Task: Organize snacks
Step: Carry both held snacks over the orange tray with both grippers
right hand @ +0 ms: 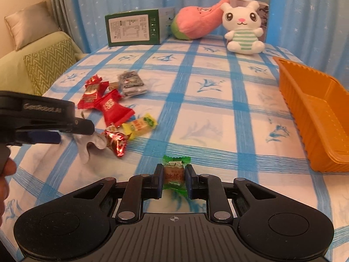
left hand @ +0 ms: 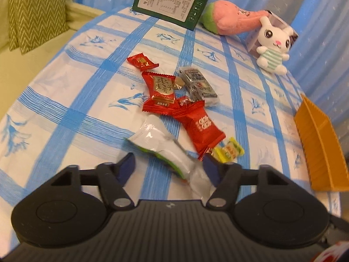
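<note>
A pile of wrapped snacks lies on the blue-checked tablecloth: red packets (left hand: 160, 91), a grey packet (left hand: 199, 83), a yellow candy (left hand: 229, 151) and a white-and-green packet (left hand: 161, 150). My left gripper (left hand: 168, 166) is open, its jaws on either side of the white-and-green packet. In the right wrist view the left gripper (right hand: 65, 131) is at the left, over the white packet (right hand: 91, 144). My right gripper (right hand: 174, 180) is shut on a green-wrapped candy (right hand: 174, 173), just above the cloth. The orange tray (right hand: 316, 118) stands at the right, seemingly empty.
At the back of the table stand a green box (right hand: 134, 27), a pink plush (right hand: 196, 23) and a white rabbit plush (right hand: 243, 28). A sofa with cushions (right hand: 50, 65) is off the table's left edge. The orange tray shows at the right in the left wrist view (left hand: 320, 144).
</note>
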The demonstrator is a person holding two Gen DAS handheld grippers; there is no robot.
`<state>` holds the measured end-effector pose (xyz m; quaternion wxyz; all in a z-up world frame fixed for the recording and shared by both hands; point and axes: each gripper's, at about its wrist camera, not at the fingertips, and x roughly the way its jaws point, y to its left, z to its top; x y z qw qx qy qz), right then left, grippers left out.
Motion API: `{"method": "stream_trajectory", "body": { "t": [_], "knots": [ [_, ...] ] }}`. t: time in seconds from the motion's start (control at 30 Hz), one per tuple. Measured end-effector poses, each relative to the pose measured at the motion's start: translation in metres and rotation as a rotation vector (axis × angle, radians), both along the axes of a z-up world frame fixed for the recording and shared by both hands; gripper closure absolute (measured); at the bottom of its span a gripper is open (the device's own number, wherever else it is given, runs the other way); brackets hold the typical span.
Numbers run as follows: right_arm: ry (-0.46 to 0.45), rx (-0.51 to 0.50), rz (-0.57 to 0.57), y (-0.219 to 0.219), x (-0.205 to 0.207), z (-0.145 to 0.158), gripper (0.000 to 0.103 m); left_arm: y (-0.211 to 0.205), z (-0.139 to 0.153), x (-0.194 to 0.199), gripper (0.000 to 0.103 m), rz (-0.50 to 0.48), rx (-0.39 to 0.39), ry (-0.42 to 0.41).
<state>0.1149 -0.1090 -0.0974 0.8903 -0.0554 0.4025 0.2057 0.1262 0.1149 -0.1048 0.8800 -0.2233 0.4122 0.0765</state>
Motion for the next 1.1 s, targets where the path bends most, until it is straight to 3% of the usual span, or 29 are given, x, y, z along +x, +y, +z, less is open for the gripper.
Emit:
{"method": "stream_trajectory", "body": {
  "t": [0.07,0.23,0.37,0.6,0.8,1.1],
  "knots": [
    [-0.006,-0.006,-0.001,-0.003,0.0,0.001,0.082,-0.001,-0.001,0.004,0.048,0.007,0.0,-0.014],
    [-0.009,-0.004,-0.004,-0.007,0.0,0.002,0.082,-0.01,0.0,0.015,0.054,-0.014,0.096,0.005],
    [-0.012,-0.004,-0.011,-0.012,0.0,0.003,0.082,-0.017,0.001,0.013,0.066,-0.066,0.186,0.039],
    [0.002,0.001,-0.038,-0.023,-0.001,0.002,0.082,-0.02,0.0,0.008,0.08,-0.11,0.264,0.066],
    [-0.007,0.015,-0.043,-0.028,-0.004,0.007,0.082,-0.017,0.003,-0.001,0.081,-0.097,0.233,0.063],
    [-0.036,0.052,-0.072,-0.041,-0.012,0.028,0.082,-0.034,0.032,-0.026,0.082,-0.088,0.209,0.013]
  ]
}}
